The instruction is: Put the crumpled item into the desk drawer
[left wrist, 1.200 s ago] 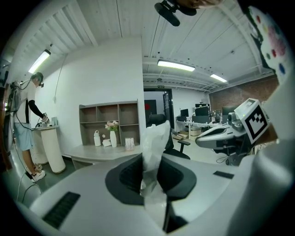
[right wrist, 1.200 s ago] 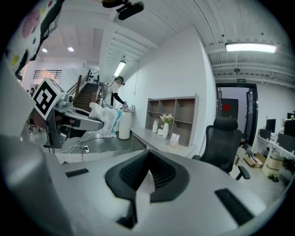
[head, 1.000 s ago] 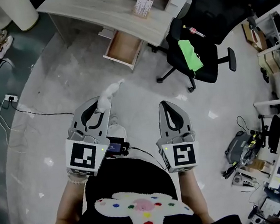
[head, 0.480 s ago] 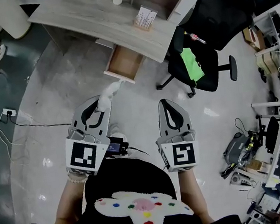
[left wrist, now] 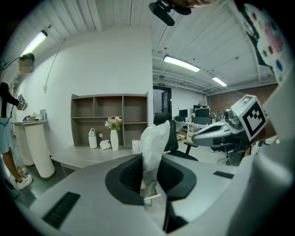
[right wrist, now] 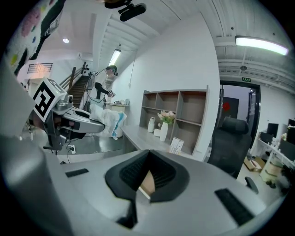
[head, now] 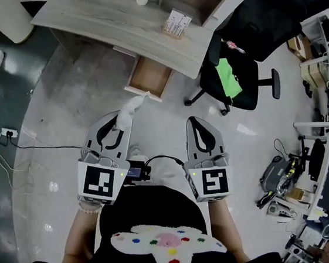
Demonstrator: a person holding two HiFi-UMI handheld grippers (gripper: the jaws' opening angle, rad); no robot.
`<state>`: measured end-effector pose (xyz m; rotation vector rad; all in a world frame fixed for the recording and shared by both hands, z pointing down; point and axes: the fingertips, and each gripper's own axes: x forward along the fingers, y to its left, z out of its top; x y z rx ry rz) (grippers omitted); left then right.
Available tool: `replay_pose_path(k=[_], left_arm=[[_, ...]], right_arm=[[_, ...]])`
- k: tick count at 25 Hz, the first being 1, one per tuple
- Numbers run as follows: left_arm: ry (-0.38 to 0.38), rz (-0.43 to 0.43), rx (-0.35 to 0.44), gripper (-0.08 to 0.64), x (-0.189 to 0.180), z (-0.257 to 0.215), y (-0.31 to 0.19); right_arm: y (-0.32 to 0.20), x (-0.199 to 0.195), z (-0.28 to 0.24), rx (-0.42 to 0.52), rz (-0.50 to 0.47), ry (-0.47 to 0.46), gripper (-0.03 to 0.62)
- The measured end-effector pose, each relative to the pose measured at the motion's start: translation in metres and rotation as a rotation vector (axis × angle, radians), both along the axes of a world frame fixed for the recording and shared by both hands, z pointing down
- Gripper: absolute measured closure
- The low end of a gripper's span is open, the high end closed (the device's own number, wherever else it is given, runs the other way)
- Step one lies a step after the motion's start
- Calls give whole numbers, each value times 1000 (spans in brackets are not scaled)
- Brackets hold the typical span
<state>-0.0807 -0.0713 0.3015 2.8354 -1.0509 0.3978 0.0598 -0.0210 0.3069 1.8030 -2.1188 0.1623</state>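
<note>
Pickup done: left gripper (head: pixel 118 122) pinches the crumpled item (head: pixel 131 106), held in the air short of the desk (head: pixel 111 22). Drawer (head: pixel 149 76) is open at the desk's front edge. Right gripper (head: pixel 194 122) pressed together, empty. Left to do: reach the drawer, drop it in.

My head camera looks steeply down, with the left gripper (head: pixel 120 121) and right gripper (head: pixel 194 123) close beneath and the desk (head: pixel 98 17) farther off at 12 o'clock. Each gripper camera sits just behind its jaws, facing level; both share that desk and the shelf unit (left wrist: pixel 109 108).
</note>
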Motion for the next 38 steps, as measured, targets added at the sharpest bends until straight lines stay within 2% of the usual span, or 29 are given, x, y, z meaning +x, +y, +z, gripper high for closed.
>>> replay_pose_path(k=[7,19,22,25,30,38], left_arm=[[-8,-19,1,500,8,2,-5],[-33,-72,-14,500,29,3,-8],[-65,-80,-11,500,32,9,-6],[-62,-89,-16,500,31,14,-7],[-74,-115,-68,500,26,32,-5],[-102,-101,-86,500,32,59,-8]], right_arm=[[-9,10,2,-5,-20,7,589],[-28,21,3,-9,-112,-27,589],[-29,25,9,-17,-124,-33,589],[-32,26,15,-28,-134,-35,589],[-34,28,32,-54,-152,-26,589],[-44,29,61,-67,-167,-41,589]])
